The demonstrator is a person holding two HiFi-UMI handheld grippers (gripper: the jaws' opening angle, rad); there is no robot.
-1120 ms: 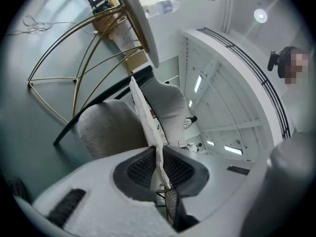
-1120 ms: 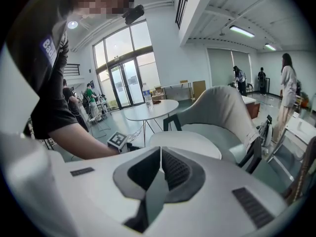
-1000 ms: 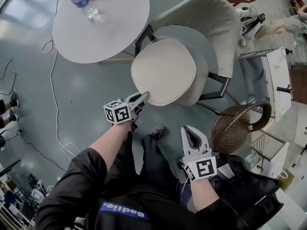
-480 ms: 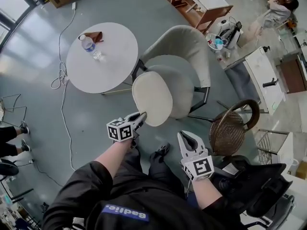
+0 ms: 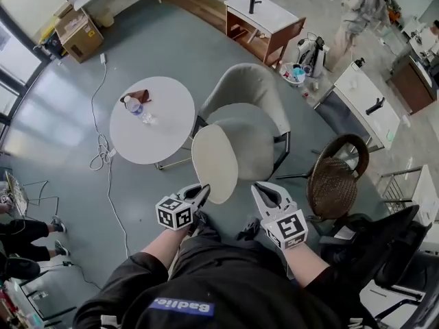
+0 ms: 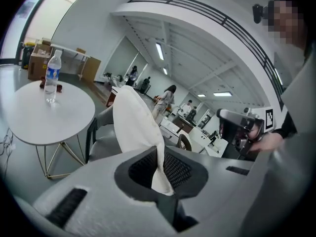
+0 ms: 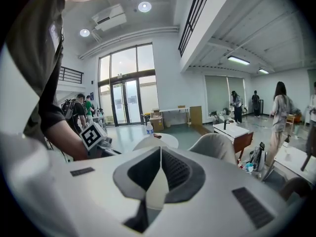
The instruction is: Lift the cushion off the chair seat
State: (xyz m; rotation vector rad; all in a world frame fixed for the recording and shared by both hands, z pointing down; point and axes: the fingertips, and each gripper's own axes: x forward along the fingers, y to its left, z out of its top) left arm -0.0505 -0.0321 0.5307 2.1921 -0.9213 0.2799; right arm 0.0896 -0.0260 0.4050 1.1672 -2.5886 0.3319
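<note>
Jaws of the left gripper (image 6: 159,154) are clamped on the lower edge of the cream cushion (image 6: 132,115), and they have just been closing a little tighter on the fabric between their pads. Right of that grip the cushion stands nearly upright in the air. It appears clear of the grey armchair (image 5: 248,88), whose seat (image 5: 257,142) shows bare behind it. Further right, the right gripper (image 5: 260,190) hovers just beside the cushion, its jaws closed together on nothing. I judge the lift essentially done, with the cushion hanging from one pinched edge. The next move calls for a steady hold while carrying it away, perhaps with the right gripper taking a second edge, since a soft pad could swing or slip.
</note>
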